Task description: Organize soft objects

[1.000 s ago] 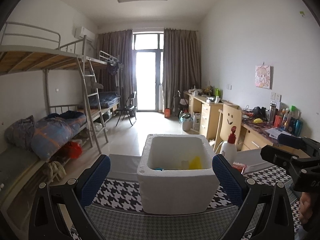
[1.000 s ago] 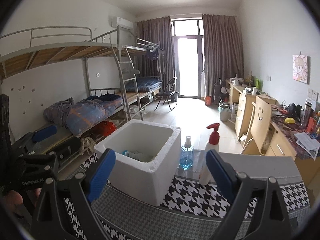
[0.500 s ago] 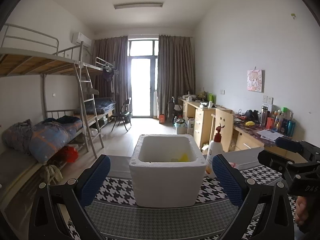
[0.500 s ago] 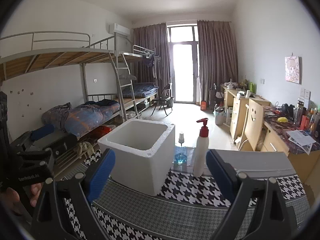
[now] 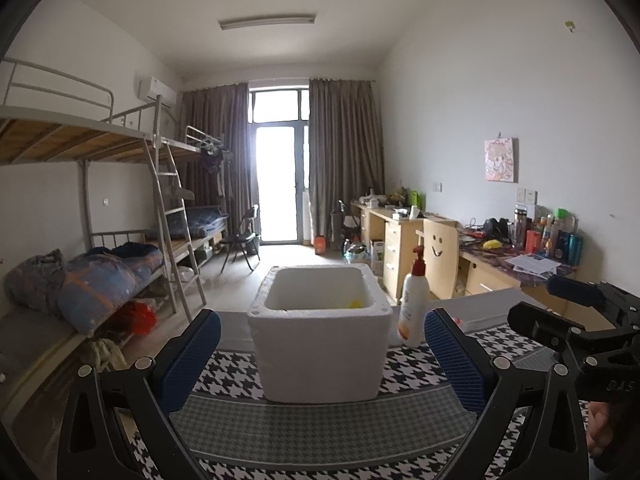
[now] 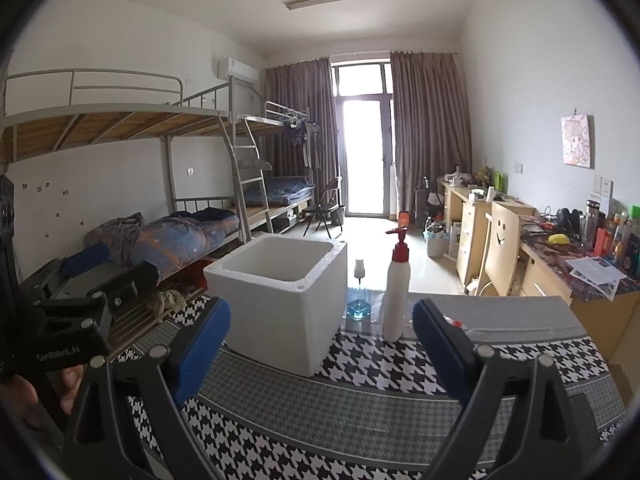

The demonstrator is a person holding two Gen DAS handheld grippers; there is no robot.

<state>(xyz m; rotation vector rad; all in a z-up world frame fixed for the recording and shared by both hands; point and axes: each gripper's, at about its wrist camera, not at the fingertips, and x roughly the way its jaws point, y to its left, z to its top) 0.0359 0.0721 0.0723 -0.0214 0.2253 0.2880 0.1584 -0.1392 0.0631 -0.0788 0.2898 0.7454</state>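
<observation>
A white foam box (image 5: 320, 344) stands on the houndstooth cloth (image 5: 320, 424). A bit of a yellow soft object (image 5: 355, 303) shows over its rim; the rest of the inside is hidden. My left gripper (image 5: 322, 354) is open and empty, level with the box and a little short of it. My right gripper (image 6: 320, 344) is open and empty, to the right of the box (image 6: 280, 300), whose inside is hidden in that view. Each gripper shows at the edge of the other's view.
A white pump bottle with a red top (image 5: 414, 300) (image 6: 396, 292) stands right of the box. A small blue spray bottle (image 6: 359, 294) stands behind it. A grey board (image 6: 492, 312) lies at the table's far right. Bunk beds stand left, desks right.
Both grippers have dropped and drawn back from the box, so less of its inside shows. Both stay open and empty.
</observation>
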